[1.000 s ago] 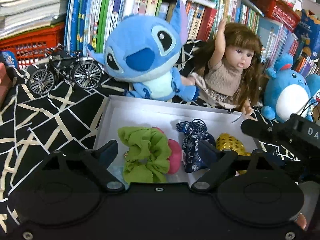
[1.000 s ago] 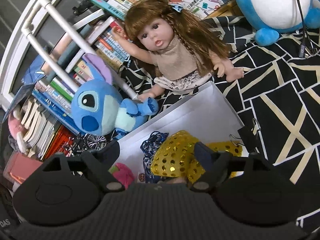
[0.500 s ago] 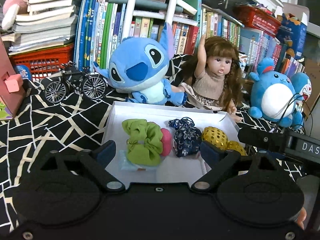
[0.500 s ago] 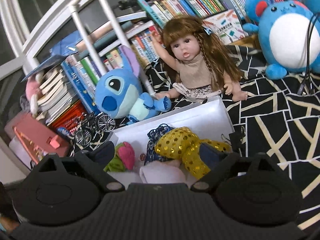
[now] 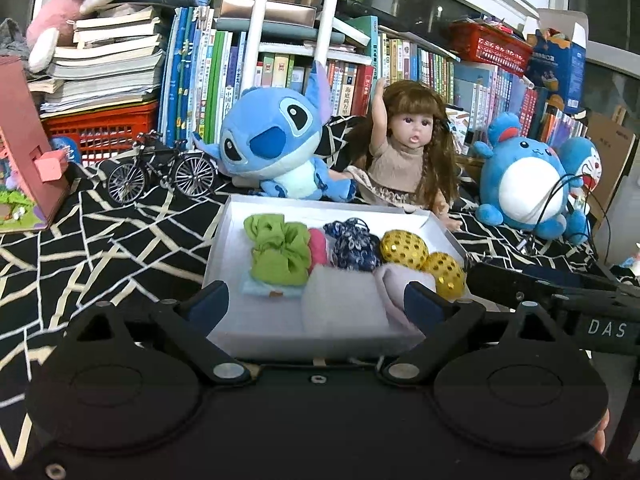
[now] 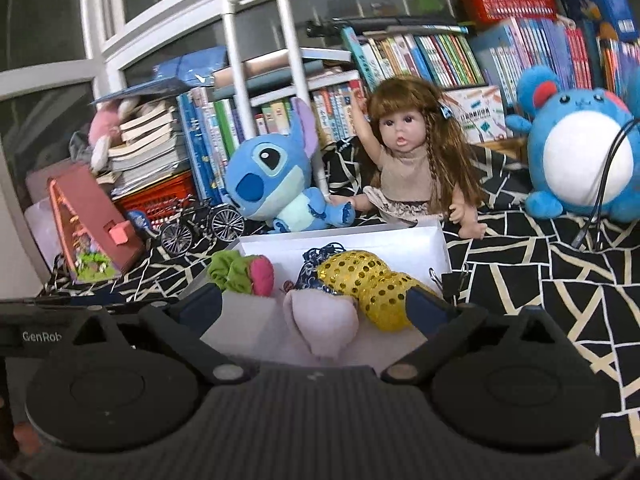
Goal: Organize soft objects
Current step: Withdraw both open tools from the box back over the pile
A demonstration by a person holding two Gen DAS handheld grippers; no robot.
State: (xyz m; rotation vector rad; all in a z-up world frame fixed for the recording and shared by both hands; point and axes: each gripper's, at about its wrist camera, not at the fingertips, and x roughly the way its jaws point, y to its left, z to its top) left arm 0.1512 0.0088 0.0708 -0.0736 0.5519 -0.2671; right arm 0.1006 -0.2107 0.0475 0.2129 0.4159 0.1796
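Note:
A white tray lies on the black patterned cloth. In it lie a green scrunchie, a pink one, a navy floral one, a gold sequin one, and a pale pink rolled soft piece. My left gripper is open and empty, held back above the tray's near edge. My right gripper is open and empty, also near the tray's front.
Behind the tray sit a blue Stitch plush, a doll and a round blue plush. A model bicycle stands at the left. Books and red baskets fill the shelf behind. Cables trail at the right.
Both grippers have drawn back and up from the tray, so more of the tray and shelf shows. The pale pink rolled piece has come into view at the tray's front.

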